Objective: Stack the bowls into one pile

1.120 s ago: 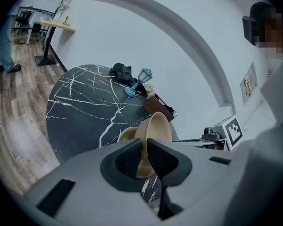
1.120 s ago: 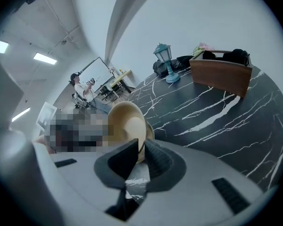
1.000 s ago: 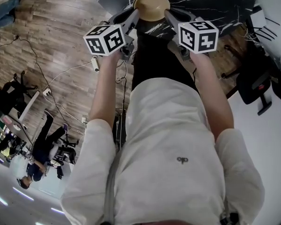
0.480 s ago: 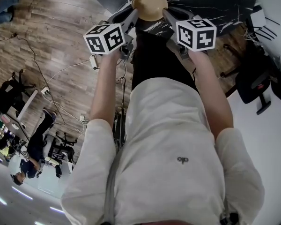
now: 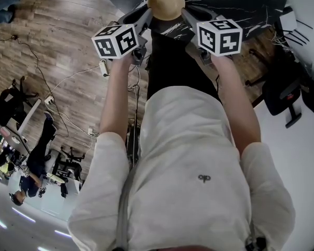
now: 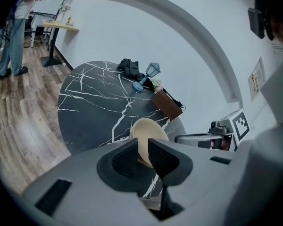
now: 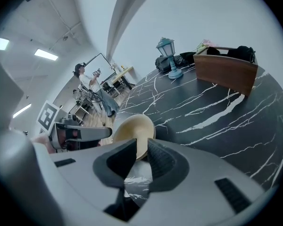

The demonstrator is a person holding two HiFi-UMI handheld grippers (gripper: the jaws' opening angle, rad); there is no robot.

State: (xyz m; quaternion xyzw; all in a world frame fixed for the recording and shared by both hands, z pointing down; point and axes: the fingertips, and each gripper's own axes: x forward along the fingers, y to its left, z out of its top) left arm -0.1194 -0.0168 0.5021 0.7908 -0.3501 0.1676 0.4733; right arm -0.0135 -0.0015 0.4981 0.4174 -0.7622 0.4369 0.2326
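The bowls (image 5: 166, 3) look stacked in one pile. The left gripper (image 6: 142, 147) and right gripper (image 7: 142, 146) have just been opening, with the rim loose between their fingers.

The pile of bowls (image 5: 166, 3) is too small to count, and the table (image 5: 240, 4) is cropped above.

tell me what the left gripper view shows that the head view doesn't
Only the left gripper view shows the far side of the table: a blue lantern, a black bag and a brown wooden box. Only the head view shows the person's white top and a black office chair at the right. Both show the beige bowls, the black marble table and the wood floor.
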